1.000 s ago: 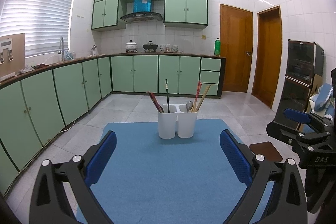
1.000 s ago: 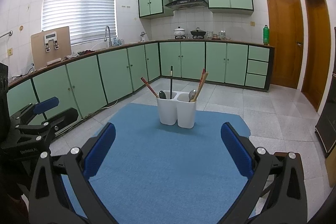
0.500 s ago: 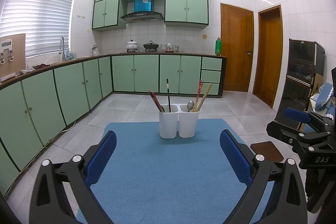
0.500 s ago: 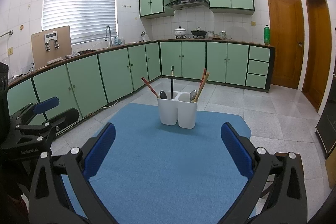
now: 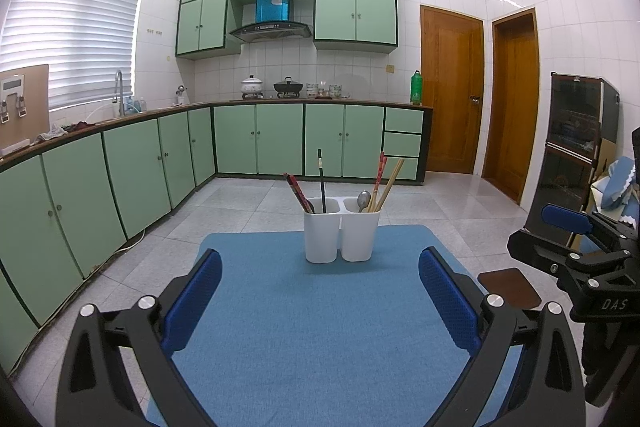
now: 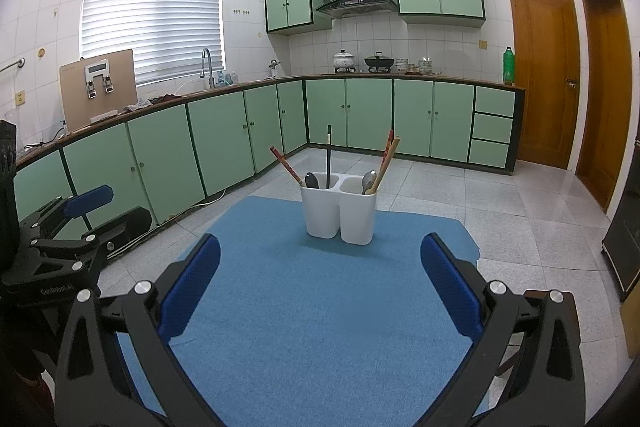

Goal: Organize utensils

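Left wrist view looks straight at a white two-compartment utensil holder (image 5: 342, 235) standing near the far edge of a blue mat (image 5: 320, 327) on the bench, well apart from both tools. Its left compartment holds red chopsticks (image 5: 298, 191), a black chopstick (image 5: 321, 179) and a dark spoon (image 6: 311, 180); the right one holds a metal spoon (image 5: 363, 201) with red and pale wooden chopsticks (image 5: 386, 183) — kinds look mixed, so sorting probably remains. The left hand-held gripper (image 5: 320, 303) stands wide with nothing between its blue pads, likely squared up for a reach. The right hand-held gripper (image 6: 320, 287) is equally wide and empty. Each body shows in the other's view, reading "DAS" and "GenRobot.AI" — small, so uncertain.
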### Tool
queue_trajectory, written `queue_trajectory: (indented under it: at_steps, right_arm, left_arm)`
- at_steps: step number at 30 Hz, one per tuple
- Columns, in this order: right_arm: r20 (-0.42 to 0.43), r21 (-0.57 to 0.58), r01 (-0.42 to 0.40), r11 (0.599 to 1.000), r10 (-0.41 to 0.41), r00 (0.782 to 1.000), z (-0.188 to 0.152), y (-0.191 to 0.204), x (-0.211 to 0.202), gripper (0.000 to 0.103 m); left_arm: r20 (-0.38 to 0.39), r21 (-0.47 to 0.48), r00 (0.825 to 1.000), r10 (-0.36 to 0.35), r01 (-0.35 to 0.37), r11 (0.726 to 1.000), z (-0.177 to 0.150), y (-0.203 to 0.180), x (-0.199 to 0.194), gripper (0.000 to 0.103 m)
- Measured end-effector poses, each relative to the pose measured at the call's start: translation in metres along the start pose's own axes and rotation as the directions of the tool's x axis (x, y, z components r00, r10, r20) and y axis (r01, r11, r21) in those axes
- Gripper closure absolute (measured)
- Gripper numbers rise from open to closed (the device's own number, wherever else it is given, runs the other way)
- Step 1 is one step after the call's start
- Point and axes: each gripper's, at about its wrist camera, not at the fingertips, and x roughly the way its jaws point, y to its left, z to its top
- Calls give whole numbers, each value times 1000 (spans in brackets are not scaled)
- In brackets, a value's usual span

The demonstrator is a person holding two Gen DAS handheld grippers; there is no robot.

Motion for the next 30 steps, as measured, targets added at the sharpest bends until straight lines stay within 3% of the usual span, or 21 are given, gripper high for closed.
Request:
queue_trajectory:
  at_steps: [30]
  right_arm:
    - [-4,2,-2,1000,2,1000,-1,1,2,6]
  left_arm:
    - [-10,-2,1000,3,-3,1000,-3,6,-2,6]
